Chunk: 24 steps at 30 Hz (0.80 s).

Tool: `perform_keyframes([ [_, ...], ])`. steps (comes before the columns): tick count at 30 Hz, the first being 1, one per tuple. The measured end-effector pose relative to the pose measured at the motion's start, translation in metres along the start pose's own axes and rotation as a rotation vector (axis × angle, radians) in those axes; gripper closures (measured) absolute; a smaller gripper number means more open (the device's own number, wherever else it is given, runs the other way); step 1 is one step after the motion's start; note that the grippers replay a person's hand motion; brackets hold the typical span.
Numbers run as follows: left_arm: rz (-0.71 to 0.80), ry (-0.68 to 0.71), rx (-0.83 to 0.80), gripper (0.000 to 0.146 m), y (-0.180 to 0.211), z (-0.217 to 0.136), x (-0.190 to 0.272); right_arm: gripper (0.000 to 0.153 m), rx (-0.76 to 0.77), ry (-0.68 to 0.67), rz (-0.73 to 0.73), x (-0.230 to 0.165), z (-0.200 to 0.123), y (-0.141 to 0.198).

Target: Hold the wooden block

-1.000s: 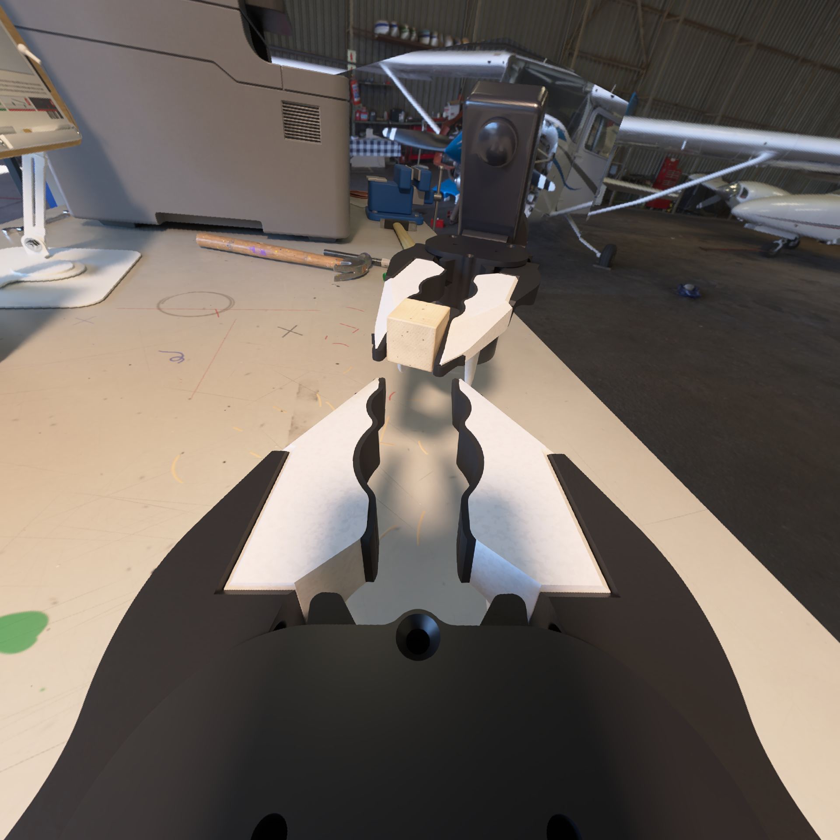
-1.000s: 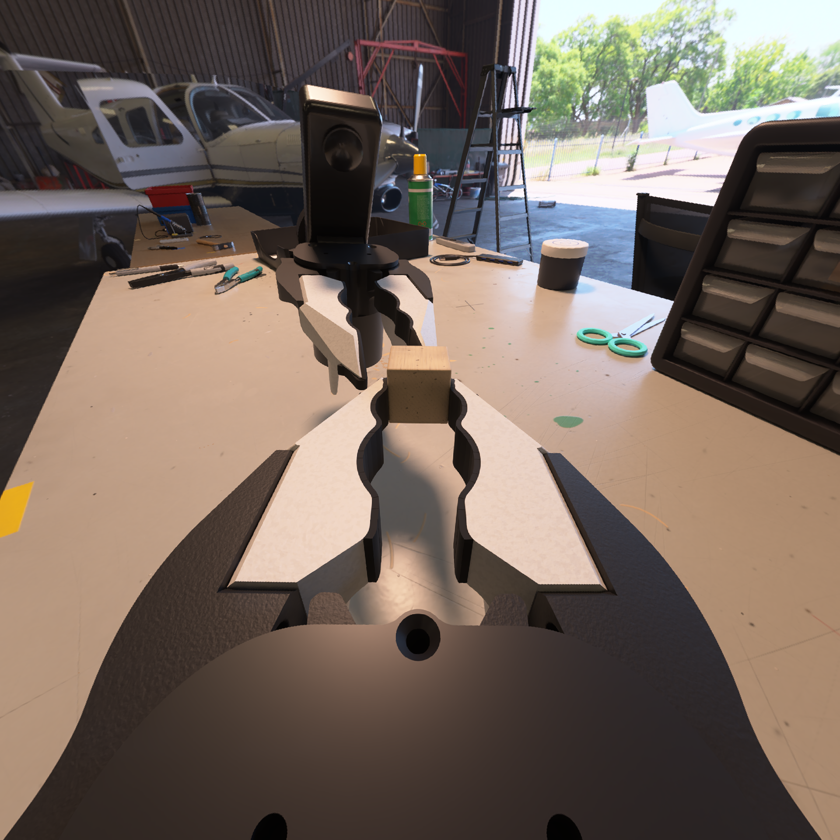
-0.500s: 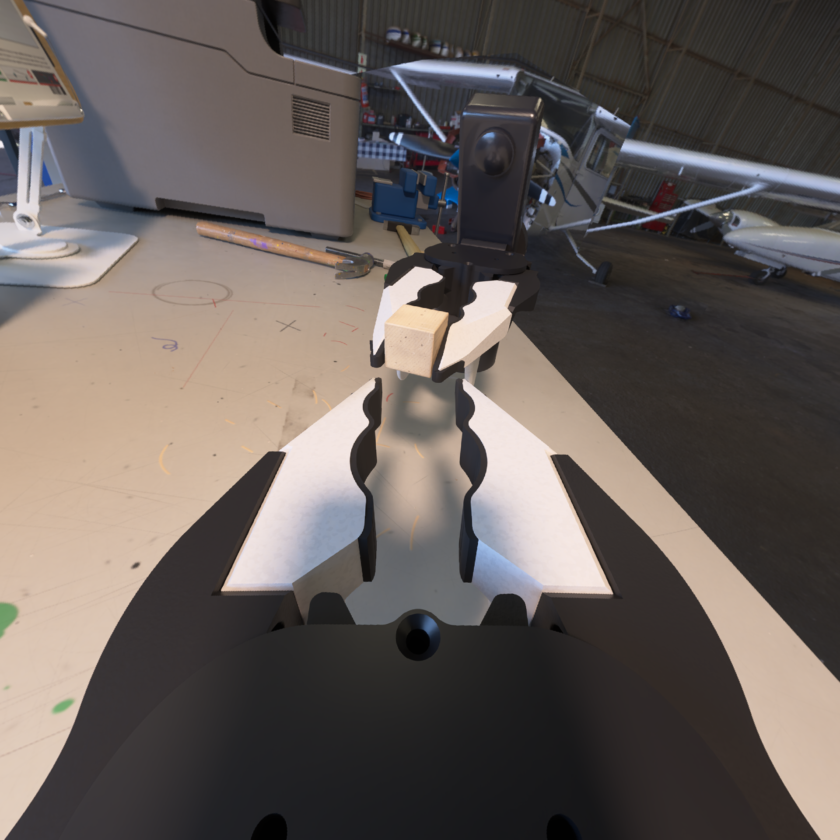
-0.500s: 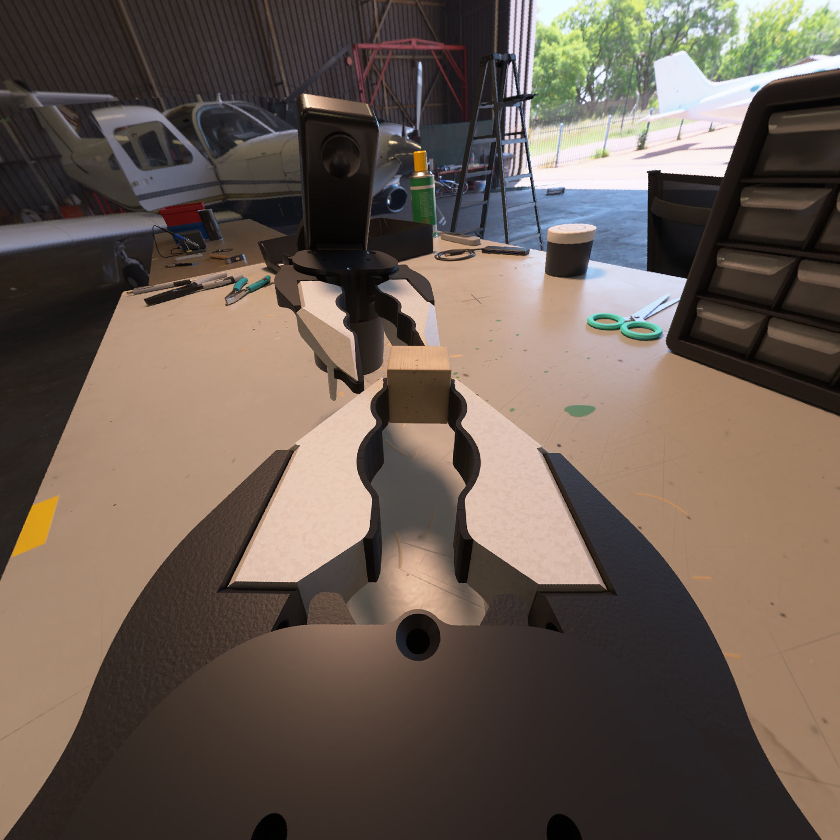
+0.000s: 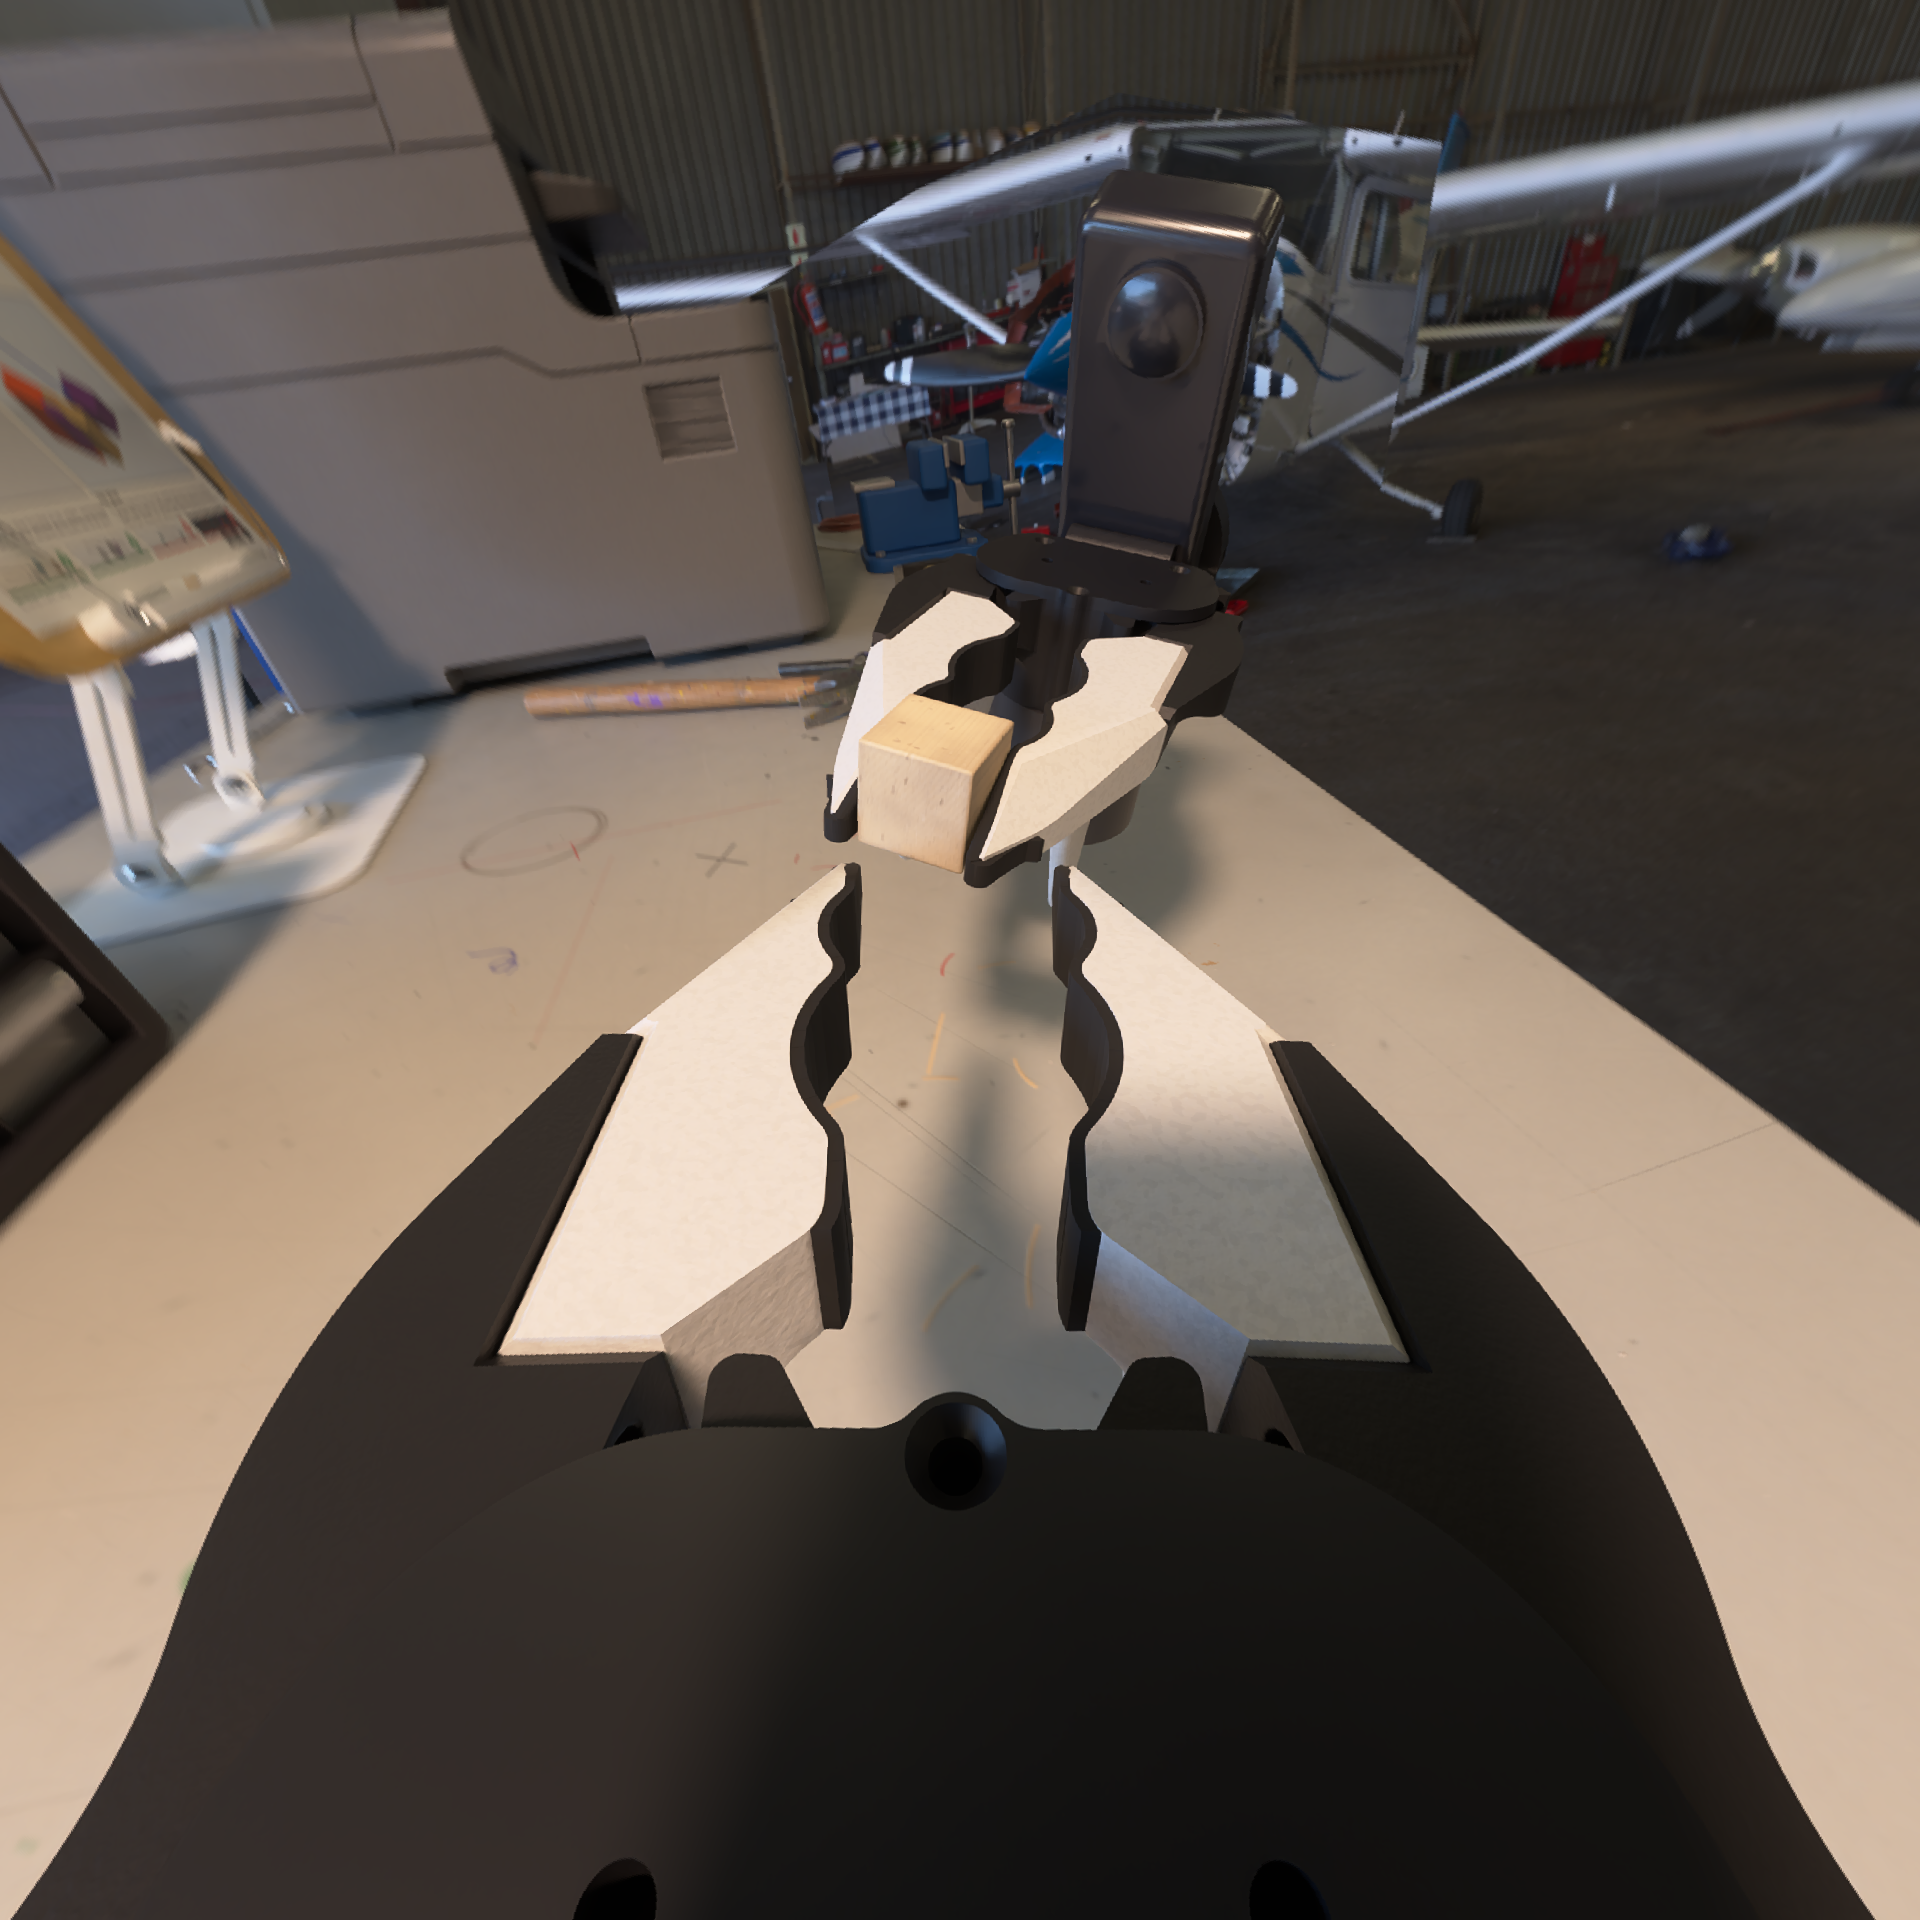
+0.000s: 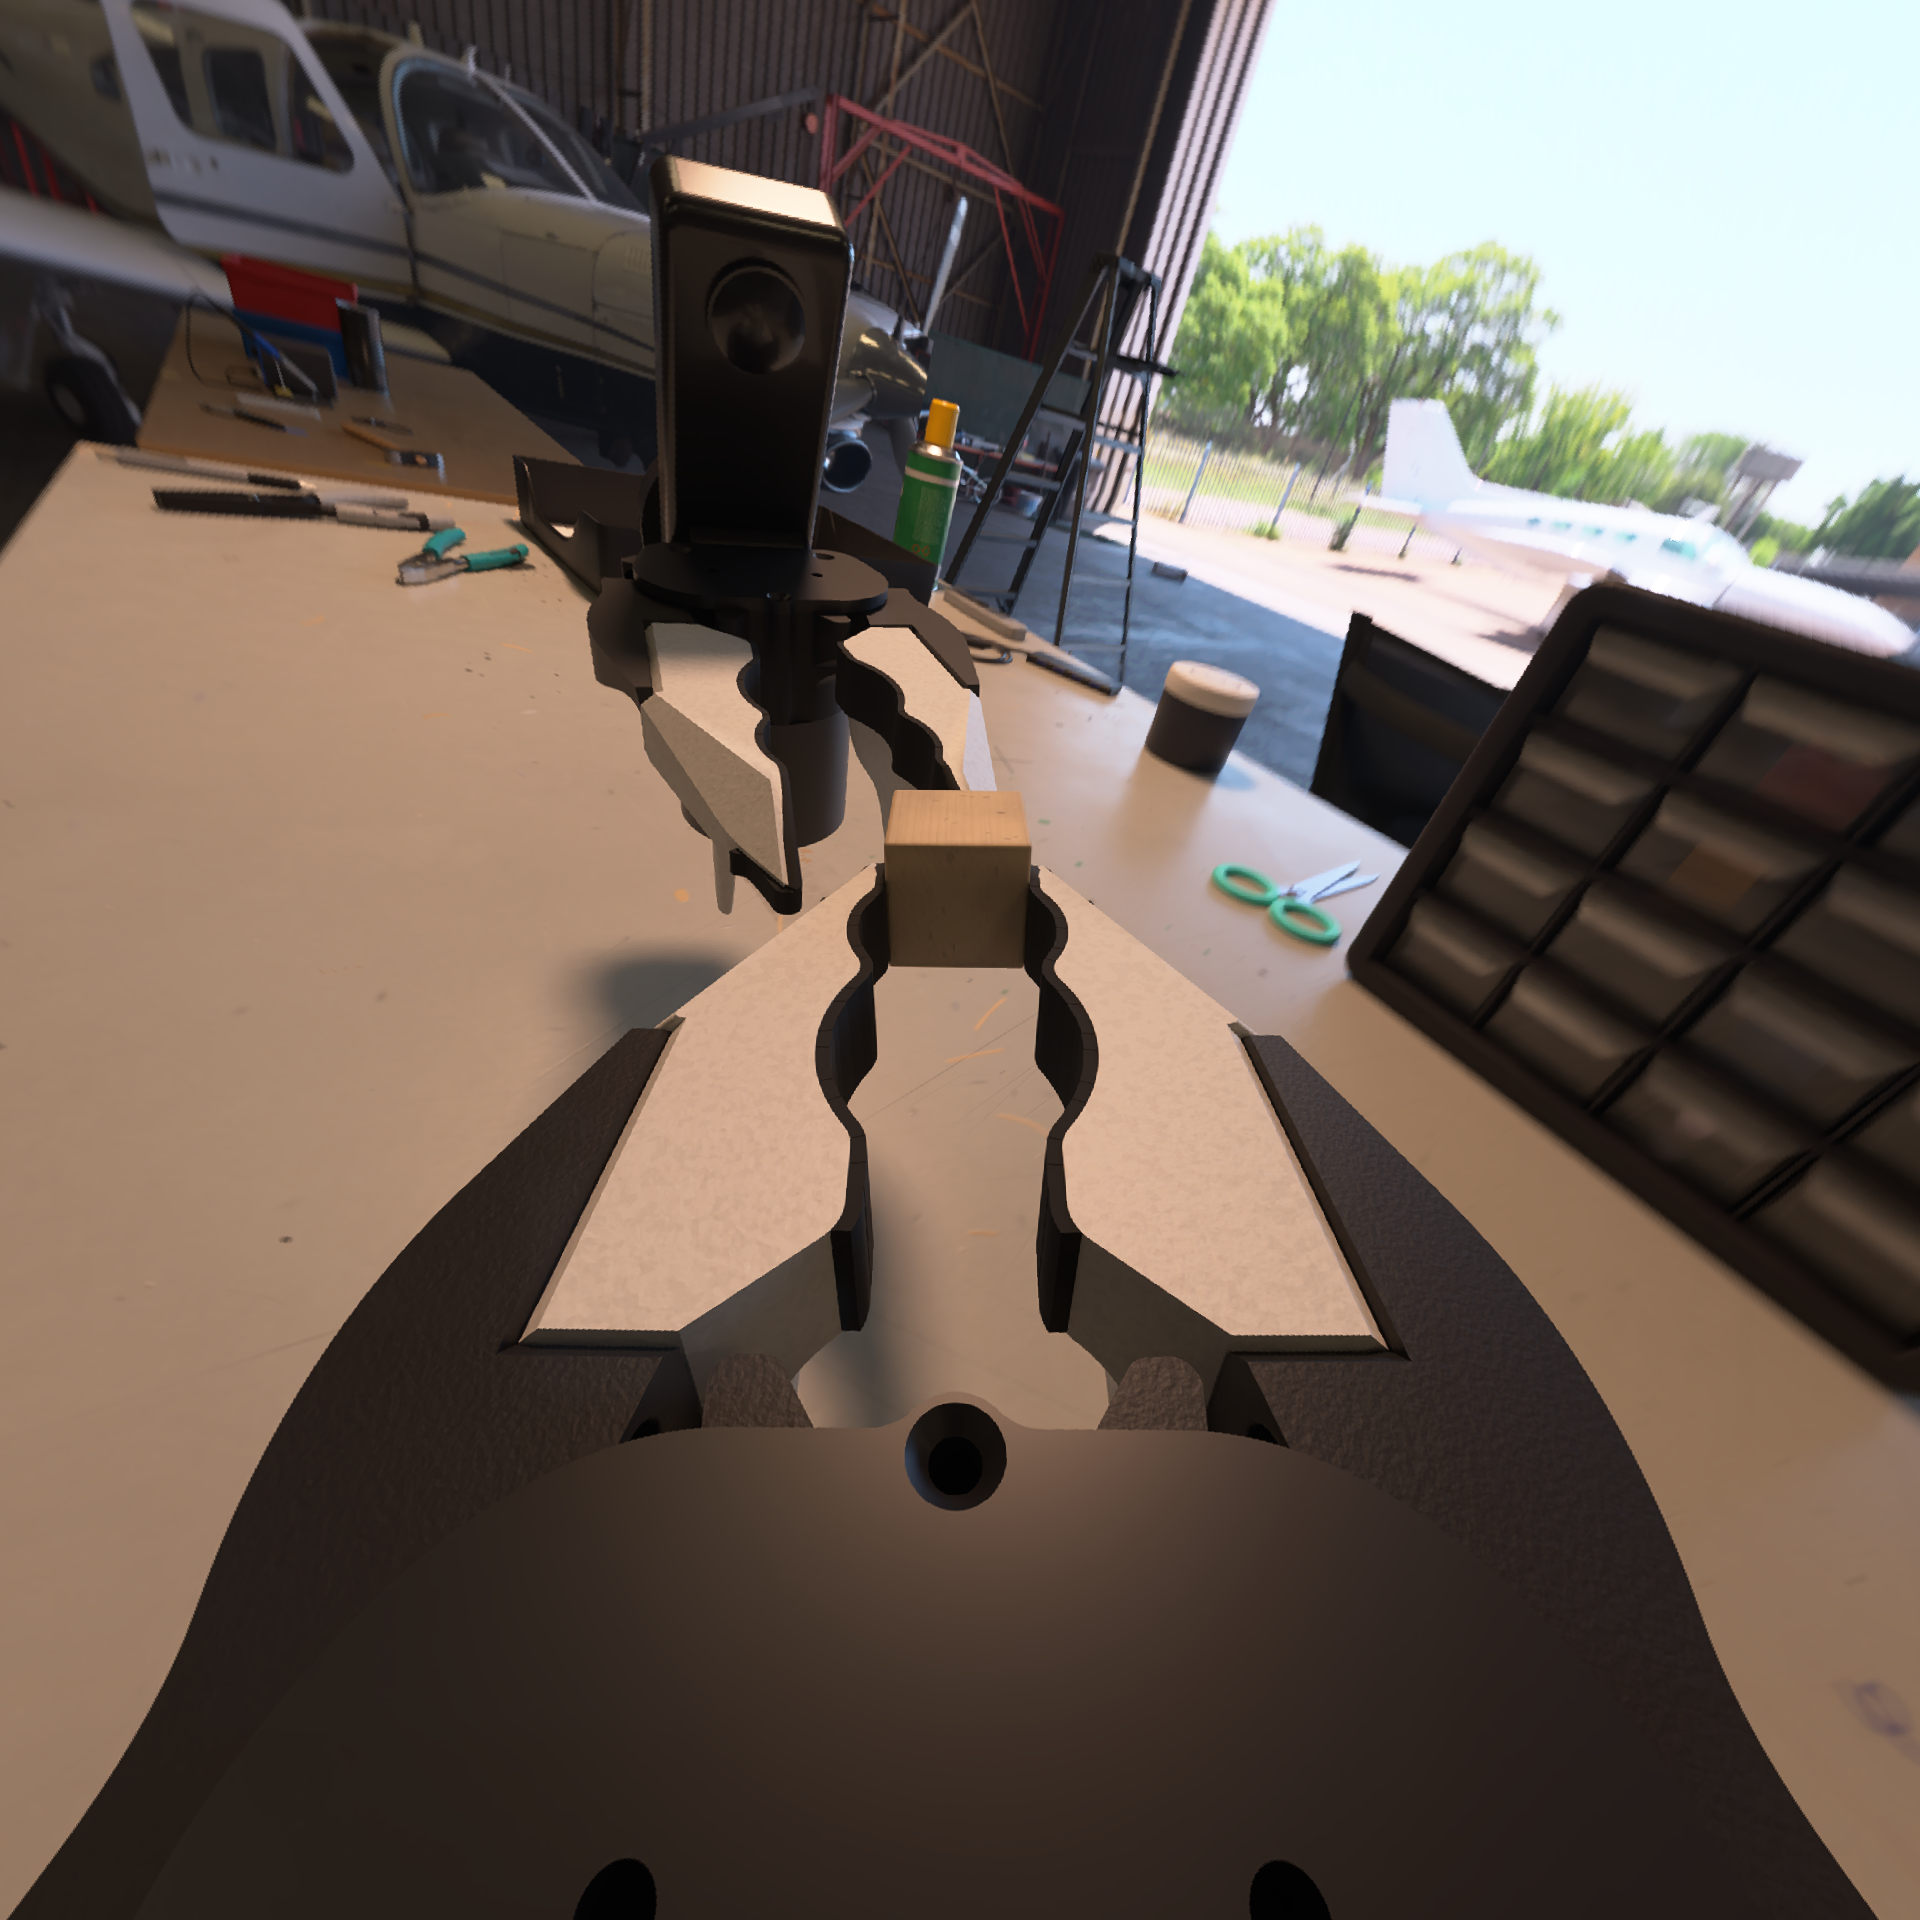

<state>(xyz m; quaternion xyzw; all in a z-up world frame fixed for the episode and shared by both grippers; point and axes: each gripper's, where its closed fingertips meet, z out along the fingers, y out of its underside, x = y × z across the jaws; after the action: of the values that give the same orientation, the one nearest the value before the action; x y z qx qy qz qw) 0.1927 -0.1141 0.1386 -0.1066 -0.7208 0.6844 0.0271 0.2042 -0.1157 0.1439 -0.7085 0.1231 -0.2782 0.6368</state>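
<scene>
The wooden block [image 6: 956,904], a pale cube, is gripped between the tips of my right gripper [image 6: 956,883] and held above the table. In the left wrist view the same block [image 5: 930,790] shows in the right gripper [image 5: 909,852], which faces me just beyond my own fingertips. My left gripper [image 5: 956,883] is open and empty, with its tips just short of the block and slightly below it. In the right wrist view the left gripper [image 6: 873,831] hovers just past the block and a little to the left, jaws apart.
A beige worktable [image 5: 312,1143] lies under both grippers, with its edge to the right. A printer [image 5: 416,364], a hammer [image 5: 675,694] and a clipboard stand [image 5: 125,468] are on it. A drawer cabinet [image 6: 1662,935], scissors [image 6: 1288,899], a dark jar [image 6: 1200,717], a spray can [image 6: 930,488] and pliers [image 6: 457,556] are also there.
Both views have tilted and swung sideways, so the background has shifted. The right gripper still holds the block. The left gripper is still open and a little nearer the block.
</scene>
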Motion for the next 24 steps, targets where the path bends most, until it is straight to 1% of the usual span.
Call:
perform_keyframes([
  [4, 0.165, -0.008, 0.003, 0.11, -0.022, -0.001, 0.002, 0.128, 0.035, 0.008, -0.171, 0.001, -0.003, -0.024],
  [7, 0.336, -0.031, -0.028, 0.11, -0.043, 0.0, -0.004, 0.128, 0.042, 0.041, -0.338, 0.009, -0.005, -0.045],
  [10, 0.505, -0.068, -0.039, 0.109, -0.073, 0.003, -0.01, 0.128, 0.064, 0.091, -0.51, 0.02, -0.008, -0.075],
  [12, 0.587, -0.091, -0.018, 0.108, -0.095, 0.004, -0.012, 0.128, 0.099, 0.117, -0.603, 0.026, -0.011, -0.097],
  [16, 0.716, -0.126, 0.047, 0.108, -0.136, 0.006, -0.009, 0.128, 0.17, 0.143, -0.726, 0.029, -0.018, -0.138],
  [20, 0.843, -0.179, 0.056, 0.108, -0.16, 0.007, -0.009, 0.128, 0.178, 0.17, -0.858, 0.033, -0.023, -0.164],
  [22, 0.881, -0.207, 0.063, 0.109, -0.169, 0.008, -0.014, 0.128, 0.176, 0.166, -0.857, 0.039, -0.023, -0.172],
  [24, 0.878, -0.211, 0.101, 0.109, -0.18, 0.008, -0.015, 0.128, 0.183, 0.162, -0.865, 0.042, -0.024, -0.182],
])
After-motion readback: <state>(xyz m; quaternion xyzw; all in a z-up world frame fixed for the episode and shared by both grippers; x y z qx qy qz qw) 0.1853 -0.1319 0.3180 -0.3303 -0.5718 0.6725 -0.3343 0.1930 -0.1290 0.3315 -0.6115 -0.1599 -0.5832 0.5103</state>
